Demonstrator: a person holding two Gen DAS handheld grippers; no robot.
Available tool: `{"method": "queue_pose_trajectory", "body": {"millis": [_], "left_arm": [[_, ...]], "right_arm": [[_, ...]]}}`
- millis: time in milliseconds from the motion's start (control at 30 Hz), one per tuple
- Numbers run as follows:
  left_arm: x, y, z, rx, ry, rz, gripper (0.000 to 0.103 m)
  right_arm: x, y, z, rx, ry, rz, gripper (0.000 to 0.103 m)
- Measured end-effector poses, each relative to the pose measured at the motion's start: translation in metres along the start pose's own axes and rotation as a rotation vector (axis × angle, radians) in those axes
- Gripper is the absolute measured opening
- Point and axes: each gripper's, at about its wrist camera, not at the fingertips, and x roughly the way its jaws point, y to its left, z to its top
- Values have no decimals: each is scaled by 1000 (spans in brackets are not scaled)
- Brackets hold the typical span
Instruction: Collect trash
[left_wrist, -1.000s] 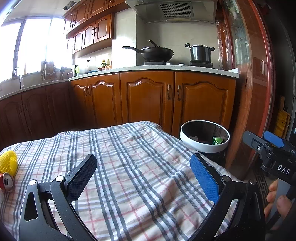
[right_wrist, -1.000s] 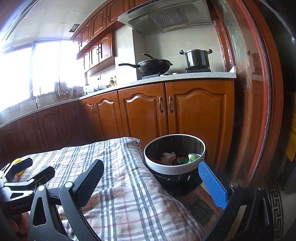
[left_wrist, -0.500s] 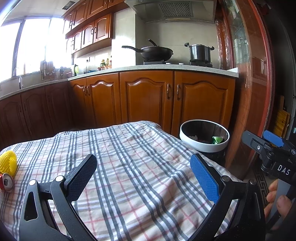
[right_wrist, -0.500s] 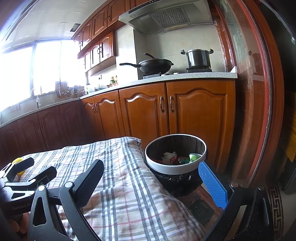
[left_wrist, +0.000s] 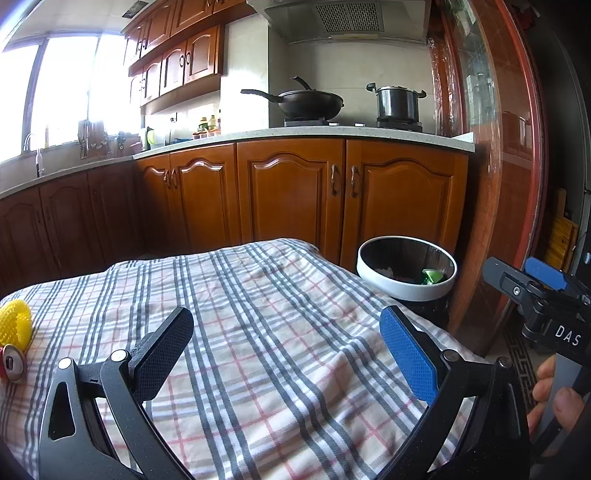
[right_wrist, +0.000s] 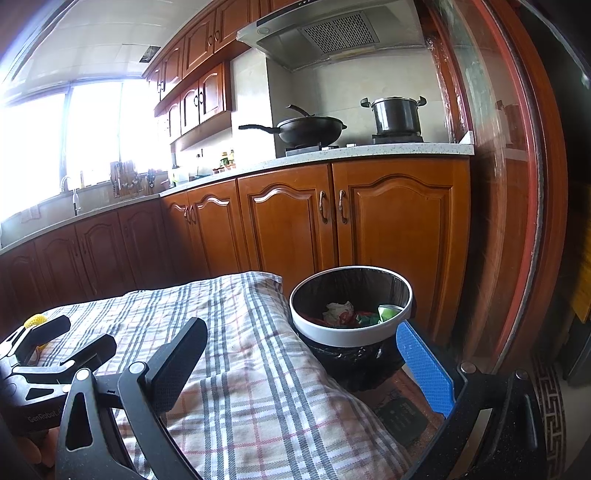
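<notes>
A white-rimmed trash bin (right_wrist: 351, 332) with a black liner stands on the floor beside the table's right end; crumpled paper (right_wrist: 338, 312) and green scraps lie inside. It also shows in the left wrist view (left_wrist: 406, 290). My left gripper (left_wrist: 284, 343) is open and empty above the checked tablecloth (left_wrist: 258, 314). My right gripper (right_wrist: 303, 354) is open and empty, near the bin's near side. A yellow mesh item (left_wrist: 14, 326) and a red can (left_wrist: 11, 365) lie at the table's left edge.
Wooden kitchen cabinets (left_wrist: 295, 199) stand behind the table, with a wok (left_wrist: 306, 103) and a pot (left_wrist: 397, 103) on the stove. A red door frame (right_wrist: 517, 221) is right of the bin. A dark flat object (right_wrist: 400, 419) lies on the floor.
Almost nothing has changed; both views shifted very slightly. Both grippers stay open and empty.
</notes>
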Motion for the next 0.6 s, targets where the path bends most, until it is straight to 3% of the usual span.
{"method": "queue_pose_trajectory", "body": {"millis": [600], "left_arm": [[1, -1, 0, 1, 3, 1, 103]], "right_arm": [[1, 1, 0, 0, 1, 5, 103]]}}
